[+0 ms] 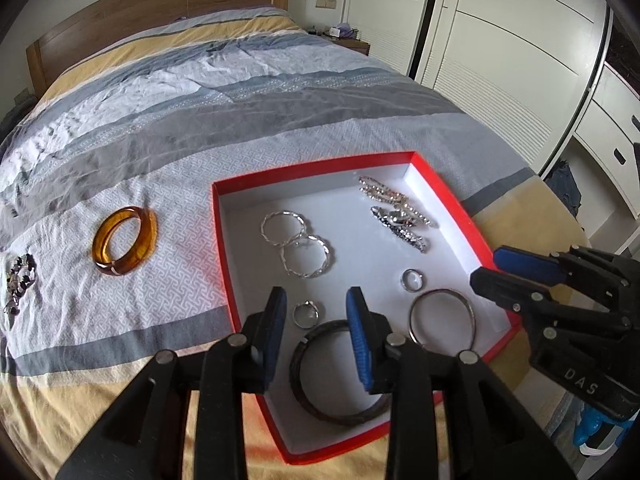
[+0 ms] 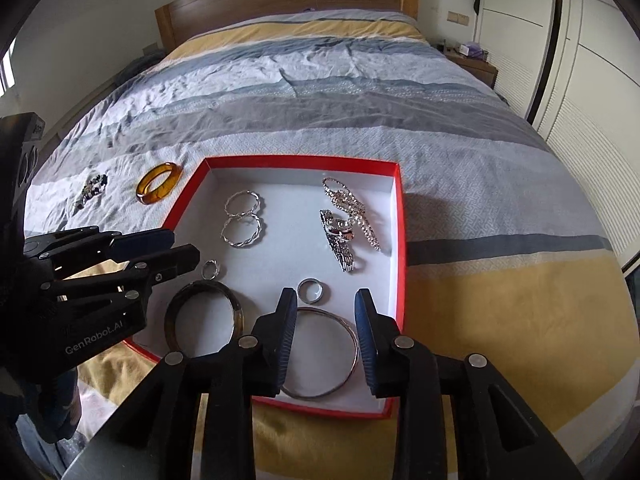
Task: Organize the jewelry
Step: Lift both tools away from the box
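Beaded bracelet [image 1: 18, 280]: lies on the bedspread [image 1: 168, 292], far left of the left claw, outside the box.
Amber bangle [image 1: 125, 241]: on the bedspread, left of and beyond the left claw, just beside the box's left wall.
Left claw [image 1: 316, 336]: hangs over the near left part of the red box [image 1: 222, 248], spread, nothing pinched.
Dark bangle [image 1: 332, 380]: flat in the box under the left claw.
Thin silver bangle [image 2: 320, 354]: in the box under the right claw.
Right claw [image 2: 326, 336]: spread, empty, over the box's near edge.
Two rings, twisted hoops, sparkly pieces: in the box beyond both claws.
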`<action>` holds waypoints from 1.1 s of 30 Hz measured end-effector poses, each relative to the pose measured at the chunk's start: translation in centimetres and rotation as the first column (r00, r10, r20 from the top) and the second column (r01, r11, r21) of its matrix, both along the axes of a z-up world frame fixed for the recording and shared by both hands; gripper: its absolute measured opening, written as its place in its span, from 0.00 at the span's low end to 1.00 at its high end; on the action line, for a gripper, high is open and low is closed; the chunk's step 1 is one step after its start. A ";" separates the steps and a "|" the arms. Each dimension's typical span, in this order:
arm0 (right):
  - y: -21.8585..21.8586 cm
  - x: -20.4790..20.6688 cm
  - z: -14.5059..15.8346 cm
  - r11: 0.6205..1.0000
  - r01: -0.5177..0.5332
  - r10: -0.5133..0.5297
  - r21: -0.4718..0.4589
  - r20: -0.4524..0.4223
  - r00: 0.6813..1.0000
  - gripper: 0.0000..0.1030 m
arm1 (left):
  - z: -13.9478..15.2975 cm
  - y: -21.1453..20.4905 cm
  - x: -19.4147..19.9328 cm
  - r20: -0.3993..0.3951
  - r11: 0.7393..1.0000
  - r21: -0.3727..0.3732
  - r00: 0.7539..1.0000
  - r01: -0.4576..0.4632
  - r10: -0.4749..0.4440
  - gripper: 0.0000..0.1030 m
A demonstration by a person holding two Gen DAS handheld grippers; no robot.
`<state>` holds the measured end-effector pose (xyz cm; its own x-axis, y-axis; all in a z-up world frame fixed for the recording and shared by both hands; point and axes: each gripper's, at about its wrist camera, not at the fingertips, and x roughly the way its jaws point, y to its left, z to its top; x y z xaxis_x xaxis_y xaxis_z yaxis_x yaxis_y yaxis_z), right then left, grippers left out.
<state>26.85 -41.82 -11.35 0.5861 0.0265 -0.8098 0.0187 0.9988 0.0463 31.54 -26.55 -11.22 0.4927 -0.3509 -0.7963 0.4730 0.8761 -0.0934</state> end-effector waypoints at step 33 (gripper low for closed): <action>15.7 -15.5 14.3 0.992 -0.097 0.075 0.076 0.252 0.965 0.38 | 14.6 22.1 -17.2 0.263 0.944 -0.056 0.907 -0.325 0.329 0.47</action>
<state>11.30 -26.15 2.93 0.7605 0.1494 -0.6319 -0.0899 0.9880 0.1254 14.32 -4.48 3.42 0.7736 -0.1420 -0.6176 0.1689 0.9855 -0.0150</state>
